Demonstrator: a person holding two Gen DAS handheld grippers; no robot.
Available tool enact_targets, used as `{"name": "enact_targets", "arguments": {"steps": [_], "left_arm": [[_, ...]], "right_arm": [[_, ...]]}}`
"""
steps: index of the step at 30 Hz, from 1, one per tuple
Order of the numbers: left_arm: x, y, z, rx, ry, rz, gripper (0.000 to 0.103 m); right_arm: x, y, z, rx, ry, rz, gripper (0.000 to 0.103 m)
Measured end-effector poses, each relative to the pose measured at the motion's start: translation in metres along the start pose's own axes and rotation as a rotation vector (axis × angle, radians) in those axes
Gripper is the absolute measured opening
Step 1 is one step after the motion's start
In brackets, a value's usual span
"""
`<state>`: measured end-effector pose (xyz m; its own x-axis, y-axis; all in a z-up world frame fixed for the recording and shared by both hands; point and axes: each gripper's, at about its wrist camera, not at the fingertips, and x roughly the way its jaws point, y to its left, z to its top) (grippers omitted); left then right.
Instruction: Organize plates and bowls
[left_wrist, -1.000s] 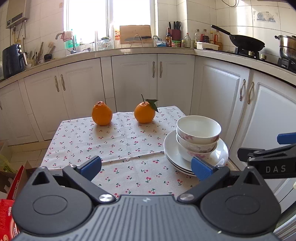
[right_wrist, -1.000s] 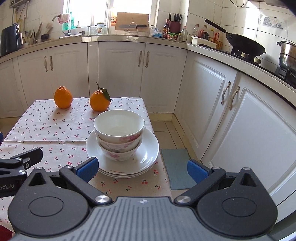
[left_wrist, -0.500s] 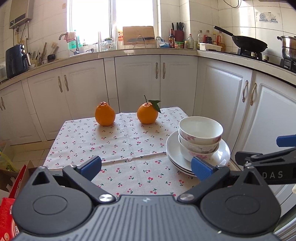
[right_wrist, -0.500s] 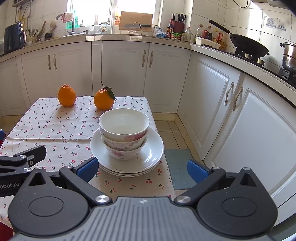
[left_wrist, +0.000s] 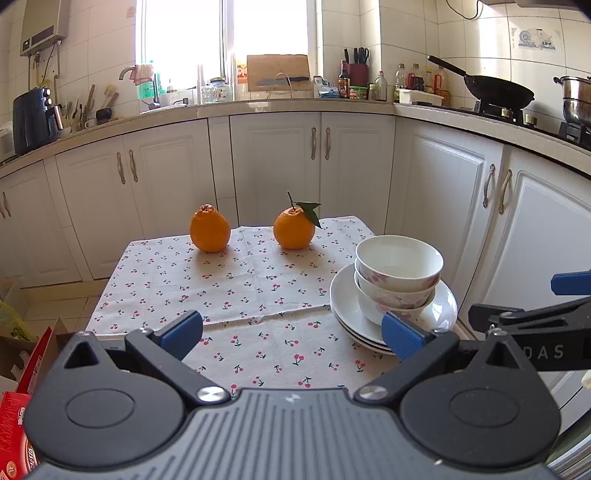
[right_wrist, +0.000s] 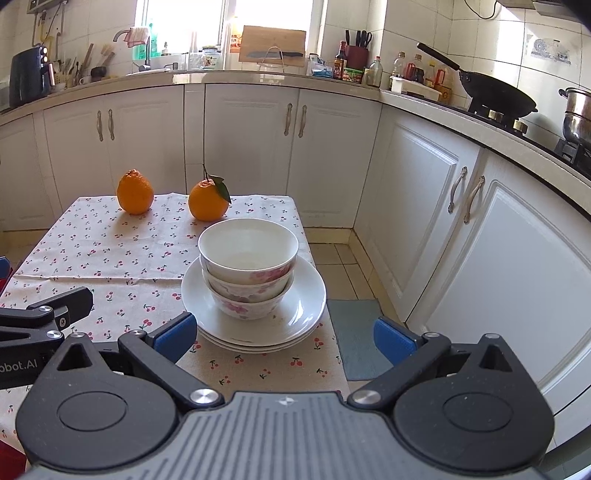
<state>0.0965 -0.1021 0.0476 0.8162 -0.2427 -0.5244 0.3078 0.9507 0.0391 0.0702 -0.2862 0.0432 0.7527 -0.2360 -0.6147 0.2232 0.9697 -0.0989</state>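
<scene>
Both grippers backed off slightly; bowls (right_wrist: 248, 269) untouched.

Bright daylight, blown-out window (left_wrist: 225, 33), soft shadows, sharp focus, fisheye-curved edges

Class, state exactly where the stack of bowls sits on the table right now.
In the right wrist view the stack of bowls stands on the stacked white plates at the table's near right edge, in front of the leafed orange.

Bare cloth (left_wrist: 258, 295) left of bowls (left_wrist: 399, 273)
</scene>
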Motion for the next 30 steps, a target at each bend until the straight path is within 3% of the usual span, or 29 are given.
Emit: {"name": "enact_targets", "arguments": {"steps": [30], "left_arm": [[0.0012, 0.0011, 0.0001, -0.005, 0.007, -0.007, 0.102]], "right_arm": [[-0.0017, 0.0004, 0.0004, -0.007, -0.004, -0.007, 0.103]]}}
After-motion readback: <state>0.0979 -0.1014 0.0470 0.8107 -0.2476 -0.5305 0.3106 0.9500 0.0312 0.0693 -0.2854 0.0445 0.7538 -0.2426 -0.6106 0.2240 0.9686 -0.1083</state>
